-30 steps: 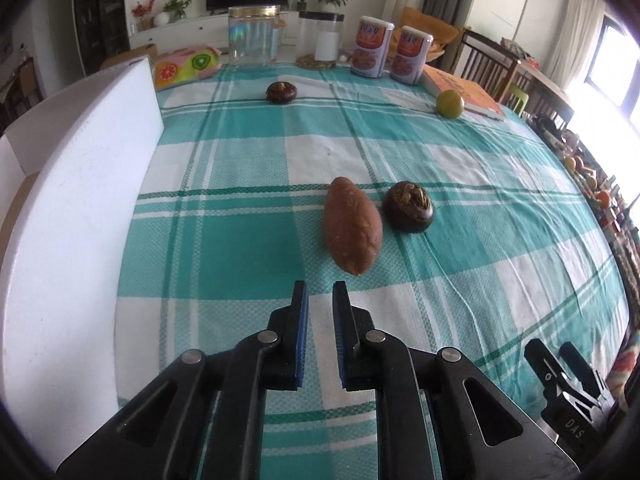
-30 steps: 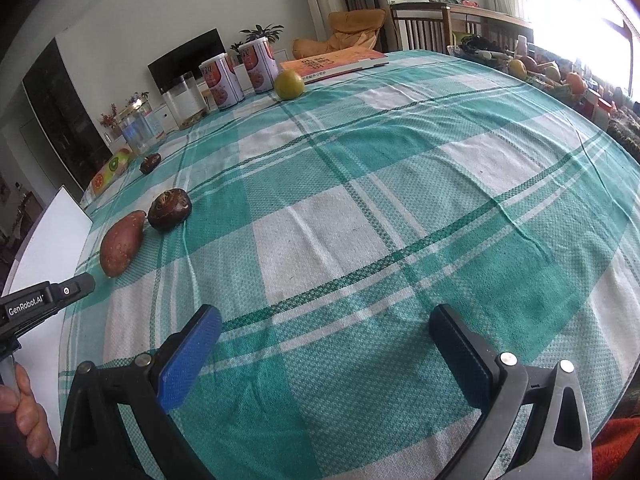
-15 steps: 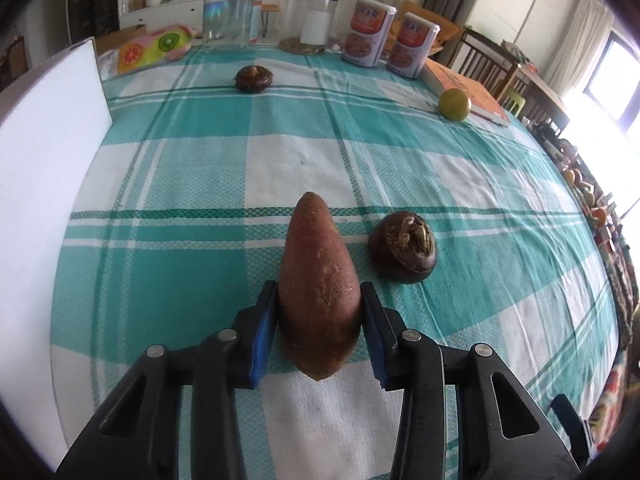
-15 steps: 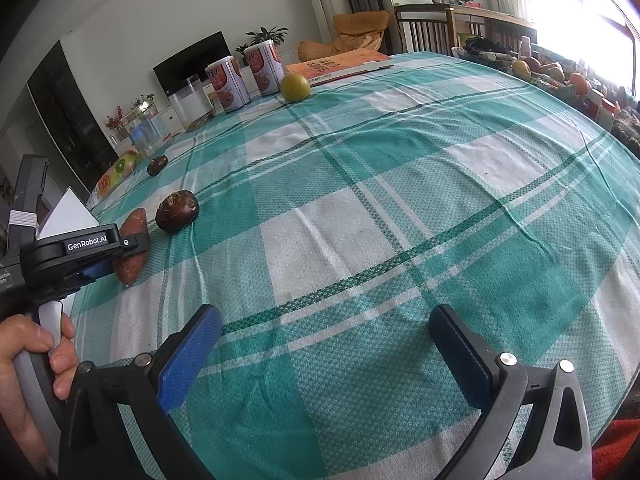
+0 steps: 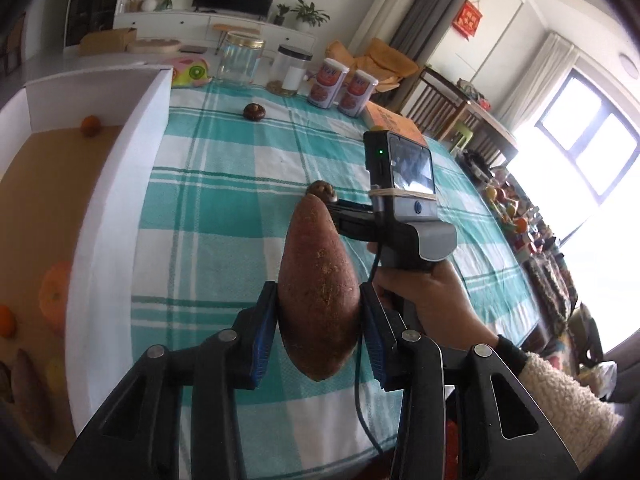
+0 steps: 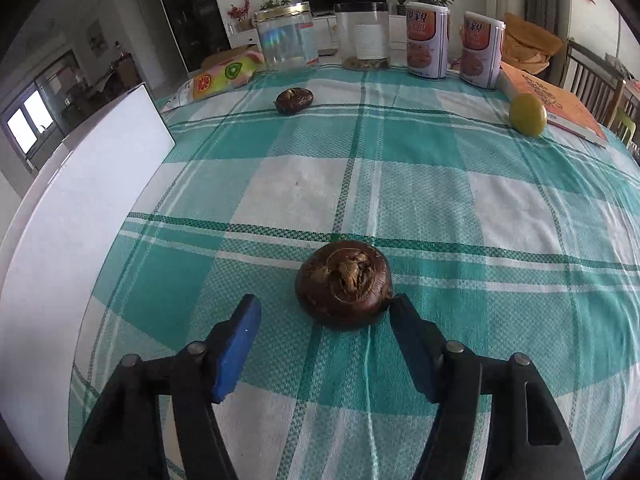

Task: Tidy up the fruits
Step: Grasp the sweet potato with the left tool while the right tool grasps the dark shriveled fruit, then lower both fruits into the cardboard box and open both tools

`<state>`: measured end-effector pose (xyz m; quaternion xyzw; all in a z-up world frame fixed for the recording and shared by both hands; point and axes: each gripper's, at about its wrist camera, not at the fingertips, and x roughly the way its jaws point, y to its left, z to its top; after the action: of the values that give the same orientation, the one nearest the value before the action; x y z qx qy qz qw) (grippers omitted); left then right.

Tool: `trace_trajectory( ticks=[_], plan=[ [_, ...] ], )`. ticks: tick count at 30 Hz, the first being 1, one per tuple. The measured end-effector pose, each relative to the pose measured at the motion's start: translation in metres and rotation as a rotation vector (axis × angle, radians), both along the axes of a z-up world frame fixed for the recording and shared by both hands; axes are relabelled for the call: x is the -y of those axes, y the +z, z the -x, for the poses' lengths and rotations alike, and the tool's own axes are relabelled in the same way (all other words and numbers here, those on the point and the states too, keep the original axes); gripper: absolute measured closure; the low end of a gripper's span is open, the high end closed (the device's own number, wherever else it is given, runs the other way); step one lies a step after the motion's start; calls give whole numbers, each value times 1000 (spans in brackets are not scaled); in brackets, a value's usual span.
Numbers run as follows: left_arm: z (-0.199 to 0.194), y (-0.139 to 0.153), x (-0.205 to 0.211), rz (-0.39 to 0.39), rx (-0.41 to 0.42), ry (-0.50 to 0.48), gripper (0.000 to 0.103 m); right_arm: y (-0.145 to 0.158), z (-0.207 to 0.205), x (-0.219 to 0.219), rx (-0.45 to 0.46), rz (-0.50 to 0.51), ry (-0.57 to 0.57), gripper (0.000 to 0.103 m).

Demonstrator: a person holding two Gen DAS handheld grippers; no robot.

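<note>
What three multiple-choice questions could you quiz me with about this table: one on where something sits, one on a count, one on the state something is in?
1. Where is the yellow-green fruit?
A. touching the sweet potato
B. beside the orange book
C. inside a glass jar

2. How many dark brown bulbs lie on the checked tablecloth?
A. one
B. two
C. four

3. What state is the sweet potato in?
A. clamped in the left gripper, lifted off the cloth
B. lying loose on the cloth
C. cut in half

Answers:
1 B: the fruit sits at the far right of the table, against the book's near edge.
2 B: one bulb is near and another is far, by the jars.
3 A: both blue pads press its sides, with the cloth well below it.
</note>
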<state>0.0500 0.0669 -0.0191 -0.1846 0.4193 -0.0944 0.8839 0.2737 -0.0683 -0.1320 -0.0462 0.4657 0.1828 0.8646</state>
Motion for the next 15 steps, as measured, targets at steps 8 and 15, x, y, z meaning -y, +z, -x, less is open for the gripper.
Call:
trace_trajectory(
  ticks=[8,15],
  plan=[
    [55,44,-77,102,24,105,62,77,73,-1,-44,-327,85,58],
    [75,28,-182,-27,-19,409,62,131,169,-147,-165,-387,513,57]
  ],
)
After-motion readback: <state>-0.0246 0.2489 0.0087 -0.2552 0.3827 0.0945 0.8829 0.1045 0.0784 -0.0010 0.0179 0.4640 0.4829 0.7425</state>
